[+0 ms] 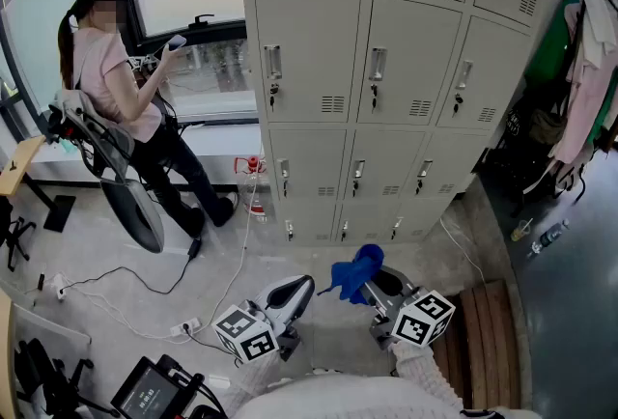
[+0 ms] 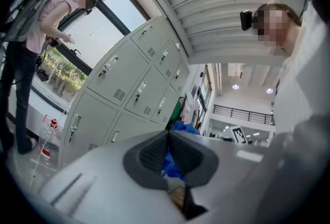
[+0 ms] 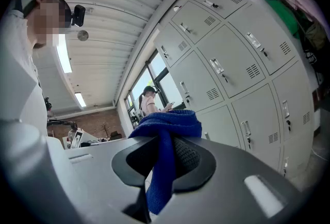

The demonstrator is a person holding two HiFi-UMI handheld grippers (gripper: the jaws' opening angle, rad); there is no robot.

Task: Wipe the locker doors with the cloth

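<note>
The grey lockers stand ahead, several doors in three columns, all closed. My right gripper is low in the head view and shut on a blue cloth, which bunches over its tips. In the right gripper view the cloth hangs between the pads, with the lockers to the right. My left gripper is beside it, shut, holding nothing. In the left gripper view its jaws meet, the cloth shows just beyond them, and the lockers rise on the left. Both grippers are well short of the doors.
A person stands at the window left of the lockers, beside a tilted chair. Cables and a power strip trail over the floor. A red-capped bottle sits by the locker base. Clothes hang at right; wooden slats lie below.
</note>
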